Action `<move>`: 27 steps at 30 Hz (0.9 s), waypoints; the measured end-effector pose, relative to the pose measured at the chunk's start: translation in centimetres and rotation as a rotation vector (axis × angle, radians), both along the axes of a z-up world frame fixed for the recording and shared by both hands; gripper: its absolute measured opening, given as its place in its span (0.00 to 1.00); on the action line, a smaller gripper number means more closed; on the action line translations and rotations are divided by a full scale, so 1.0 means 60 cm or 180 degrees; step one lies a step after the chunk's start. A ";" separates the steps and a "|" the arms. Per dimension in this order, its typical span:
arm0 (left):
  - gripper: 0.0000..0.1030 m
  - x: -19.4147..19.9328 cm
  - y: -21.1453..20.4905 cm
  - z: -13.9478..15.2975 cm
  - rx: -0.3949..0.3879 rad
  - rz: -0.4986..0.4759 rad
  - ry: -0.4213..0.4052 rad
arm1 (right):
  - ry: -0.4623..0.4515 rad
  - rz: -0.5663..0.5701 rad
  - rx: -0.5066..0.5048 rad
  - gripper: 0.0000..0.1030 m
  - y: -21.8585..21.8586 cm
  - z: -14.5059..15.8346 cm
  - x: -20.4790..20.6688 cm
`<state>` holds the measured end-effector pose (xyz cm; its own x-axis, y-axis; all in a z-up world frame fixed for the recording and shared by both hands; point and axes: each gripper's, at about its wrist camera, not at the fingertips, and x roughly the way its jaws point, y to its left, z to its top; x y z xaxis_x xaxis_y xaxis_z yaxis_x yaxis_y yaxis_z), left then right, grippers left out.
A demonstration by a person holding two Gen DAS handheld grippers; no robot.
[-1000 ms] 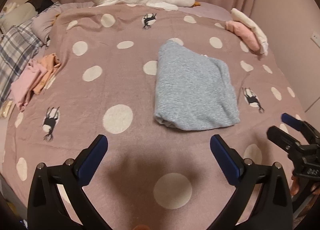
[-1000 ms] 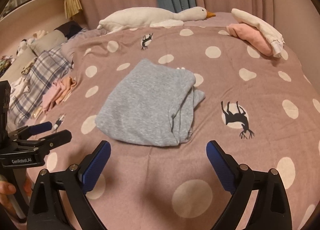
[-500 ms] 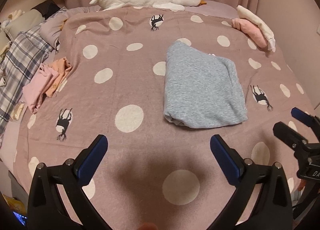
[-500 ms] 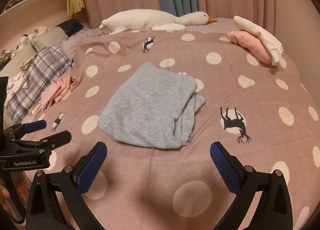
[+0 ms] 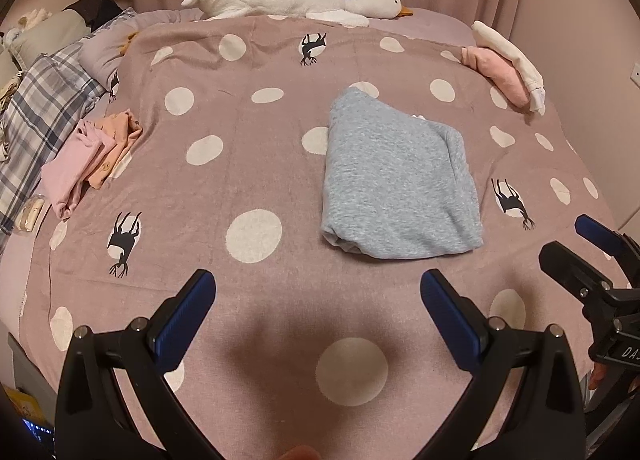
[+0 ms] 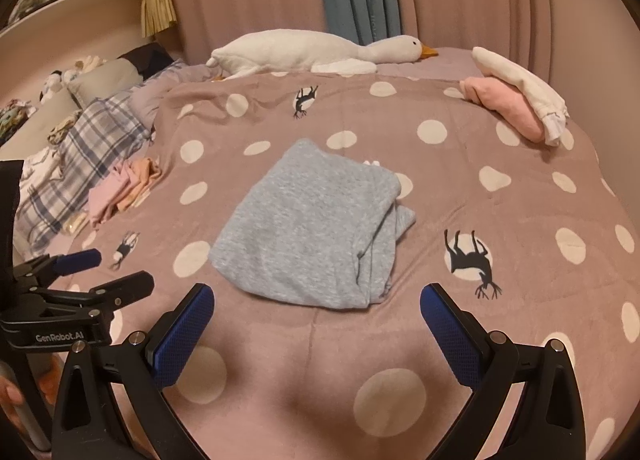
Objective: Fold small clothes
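- The grey garment lies folded into a compact rectangle near the middle of the bed, on the spotted blanket, well apart from everything else; you have it there, I judge, because that open patch gave room to work.
- Its right edge shows loose layers poking out in the right wrist view, so the fold looks done but not tidy; a small white bit at the far edge is too small to identify.
- Your left gripper hangs just short of the garment's near edge, fingers spread wide, gripping nothing.
- Your right gripper sits likewise, spread wide and empty, with the garment's near edge between and just beyond its fingers.
- Both hang clear of the cloth, which suits either a last straightening or carrying it off.
- The pink and white stack at the far right corner looks like the finished pile, a likely destination.
- The pink and orange clothes at the left edge seem to await folding.
- The goose plush lies along the head of the bed, out of your way.
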<state>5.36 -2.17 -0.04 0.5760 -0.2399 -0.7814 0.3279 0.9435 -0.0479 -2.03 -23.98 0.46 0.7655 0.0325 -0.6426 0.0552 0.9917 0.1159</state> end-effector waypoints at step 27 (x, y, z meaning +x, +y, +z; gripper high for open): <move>1.00 0.011 -0.002 -0.011 0.0026 -0.0014 0.0051 | 0.0091 0.0017 0.0018 0.99 0.005 -0.009 0.013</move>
